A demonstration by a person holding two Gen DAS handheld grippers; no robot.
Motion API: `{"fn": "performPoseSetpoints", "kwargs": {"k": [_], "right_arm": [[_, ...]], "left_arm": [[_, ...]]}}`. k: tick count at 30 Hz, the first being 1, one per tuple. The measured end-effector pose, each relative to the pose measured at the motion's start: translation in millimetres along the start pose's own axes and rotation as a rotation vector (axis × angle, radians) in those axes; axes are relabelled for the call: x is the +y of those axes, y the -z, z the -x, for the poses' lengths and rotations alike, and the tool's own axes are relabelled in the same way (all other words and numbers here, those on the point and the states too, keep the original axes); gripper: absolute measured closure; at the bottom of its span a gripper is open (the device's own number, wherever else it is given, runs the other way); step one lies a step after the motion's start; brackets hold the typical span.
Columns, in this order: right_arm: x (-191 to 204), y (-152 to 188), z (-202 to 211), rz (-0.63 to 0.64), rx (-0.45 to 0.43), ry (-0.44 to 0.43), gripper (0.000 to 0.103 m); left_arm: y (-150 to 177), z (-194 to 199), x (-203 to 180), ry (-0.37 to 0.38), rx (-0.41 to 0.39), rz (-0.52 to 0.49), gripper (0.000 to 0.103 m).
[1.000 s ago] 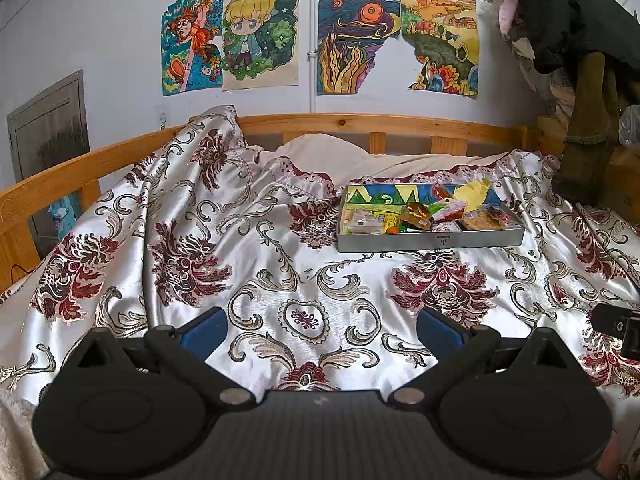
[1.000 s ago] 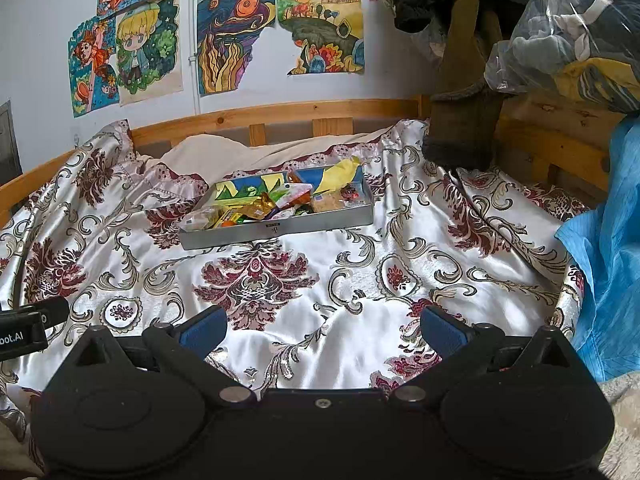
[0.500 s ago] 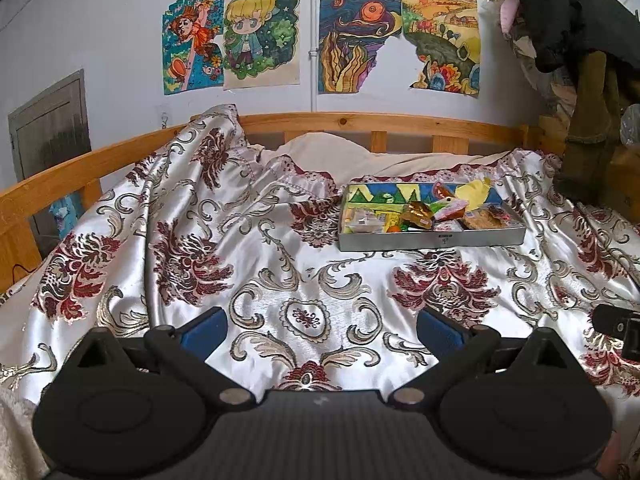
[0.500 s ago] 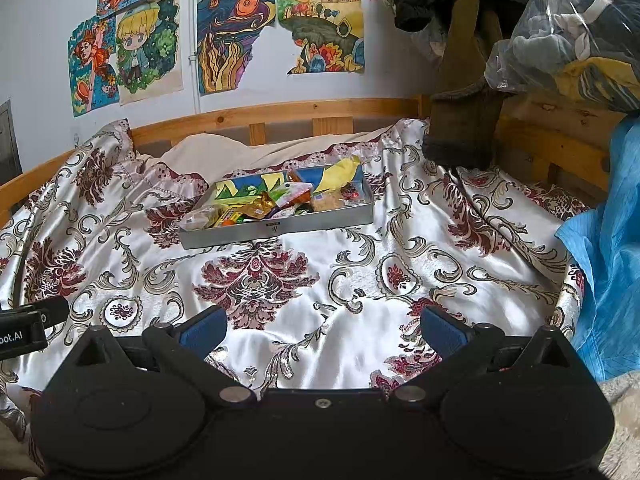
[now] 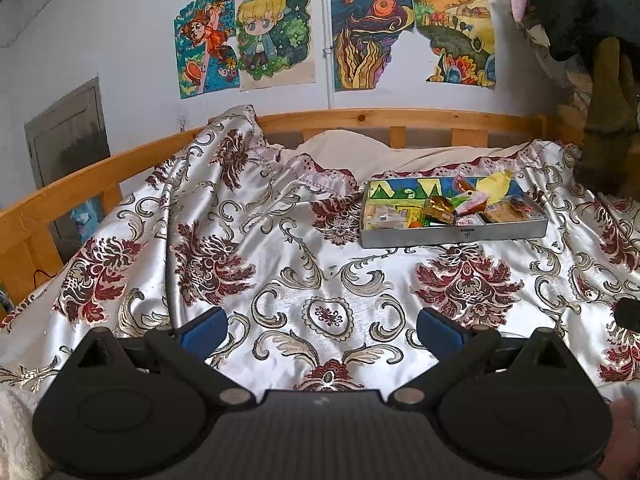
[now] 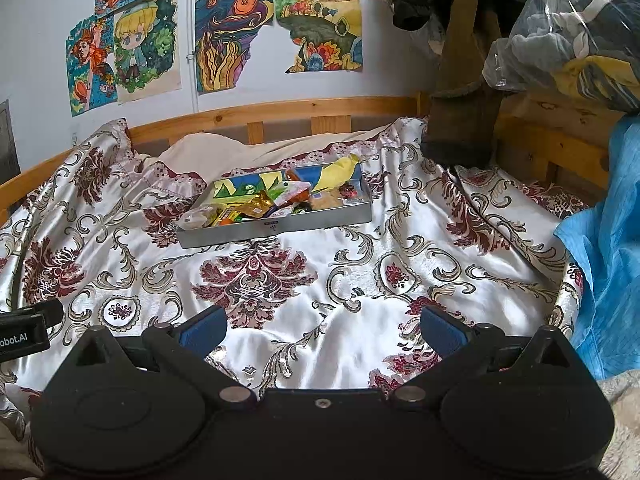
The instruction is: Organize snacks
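Both grippers, left gripper [image 5: 322,326] and right gripper [image 6: 322,326], wide open, well short of snack tray [image 6: 280,226].

A silver-white satin bedspread [image 5: 320,272] carries dark red floral medallions and beige scrollwork. A grey metal tray [image 5: 452,236] holds yellow, gold, pink and green snack wrappers [image 5: 460,206]. Black grippers show blue finger pads [image 6: 202,326]. A bright blue cloth [image 6: 608,240] hangs alongside.
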State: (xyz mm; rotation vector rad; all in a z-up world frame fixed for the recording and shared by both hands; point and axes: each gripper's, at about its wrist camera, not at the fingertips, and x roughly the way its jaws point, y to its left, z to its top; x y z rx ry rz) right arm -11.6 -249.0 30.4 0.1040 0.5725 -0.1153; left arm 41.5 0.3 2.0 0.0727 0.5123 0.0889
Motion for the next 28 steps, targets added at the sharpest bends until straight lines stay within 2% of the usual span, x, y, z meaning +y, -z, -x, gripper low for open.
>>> {"fn": "performPoseSetpoints", "kwargs": {"k": [28], "right_arm": [[1.4, -1.3, -0.1, -0.001, 0.002, 0.001, 0.001]], "left_arm": [[0.4, 0.0, 0.1, 0.01, -0.005, -0.007, 0.0]]}}
